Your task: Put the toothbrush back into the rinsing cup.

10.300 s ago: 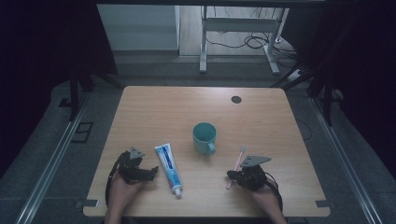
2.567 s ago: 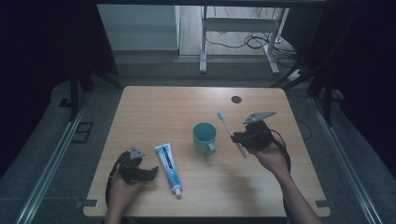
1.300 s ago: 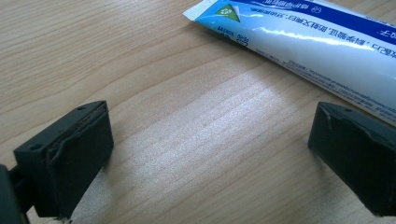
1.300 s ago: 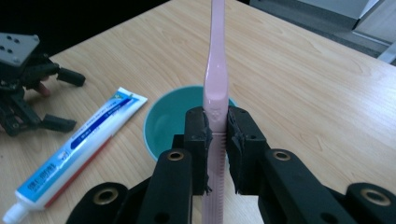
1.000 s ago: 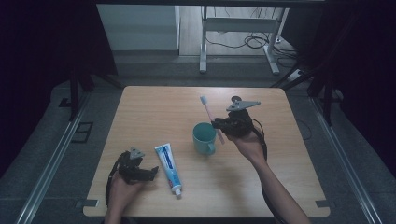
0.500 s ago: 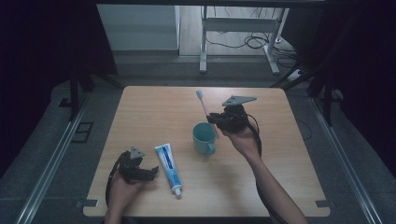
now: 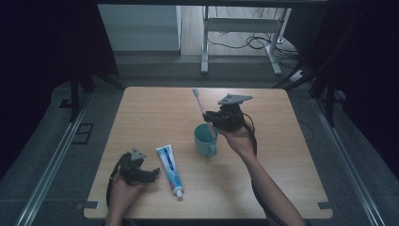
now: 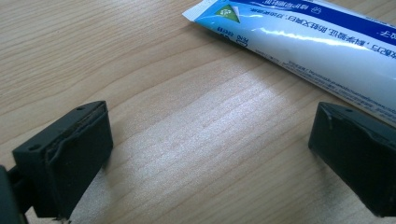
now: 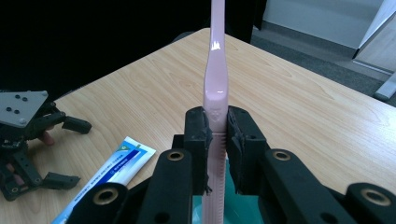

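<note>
My right gripper (image 7: 215,117) (image 9: 217,135) is shut on a pink toothbrush (image 7: 201,105) (image 9: 216,74), held above the teal mug (image 7: 205,140) (image 9: 243,210). The brush stands nearly upright, head up and tilted to the far left, its lower end over the mug's mouth. A blue and white toothpaste tube (image 7: 169,169) (image 8: 299,37) (image 9: 109,175) lies on the wooden table (image 7: 282,141) left of the mug, cap toward the front edge. My left gripper (image 7: 151,174) (image 8: 219,154) rests on the table just left of the tube, open, with bare wood between its jaws.
A small dark round spot (image 7: 236,99) sits in the tabletop near its far edge. Beyond the table are a grey floor, a metal desk frame (image 7: 240,37) and cables. Rails run along both sides of the table.
The right hand has carried the toothbrush a little left, from beside the mug to over it. The left gripper and tube have stayed put.
</note>
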Motion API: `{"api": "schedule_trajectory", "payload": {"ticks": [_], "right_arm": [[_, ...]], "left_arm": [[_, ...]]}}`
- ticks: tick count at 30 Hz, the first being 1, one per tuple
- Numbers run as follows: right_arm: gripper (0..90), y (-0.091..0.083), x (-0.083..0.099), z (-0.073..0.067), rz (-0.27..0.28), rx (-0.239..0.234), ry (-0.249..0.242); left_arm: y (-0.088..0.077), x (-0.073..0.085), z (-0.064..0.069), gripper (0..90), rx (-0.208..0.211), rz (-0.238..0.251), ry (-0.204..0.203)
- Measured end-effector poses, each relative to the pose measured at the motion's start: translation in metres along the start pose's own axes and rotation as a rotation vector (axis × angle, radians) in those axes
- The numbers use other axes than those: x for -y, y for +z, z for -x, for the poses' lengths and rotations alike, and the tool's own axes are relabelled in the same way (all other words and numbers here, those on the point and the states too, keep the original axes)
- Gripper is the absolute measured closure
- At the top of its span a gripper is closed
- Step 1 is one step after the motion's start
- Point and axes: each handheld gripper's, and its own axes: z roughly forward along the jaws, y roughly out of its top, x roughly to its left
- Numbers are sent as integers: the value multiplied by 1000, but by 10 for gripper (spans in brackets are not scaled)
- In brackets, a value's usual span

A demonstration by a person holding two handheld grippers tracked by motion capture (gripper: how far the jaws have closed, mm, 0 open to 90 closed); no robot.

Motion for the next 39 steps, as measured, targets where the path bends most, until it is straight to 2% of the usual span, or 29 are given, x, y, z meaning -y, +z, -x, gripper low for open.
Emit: {"api": "schedule_trajectory", "payload": {"ticks": [10, 39], "right_arm": [[785, 13, 12, 0, -21, -3, 5], [784, 32, 41, 2, -68, 0, 20]], "left_arm": [[0, 0, 0, 0, 0, -4, 5], [0, 0, 0, 0, 2, -6, 4]]}}
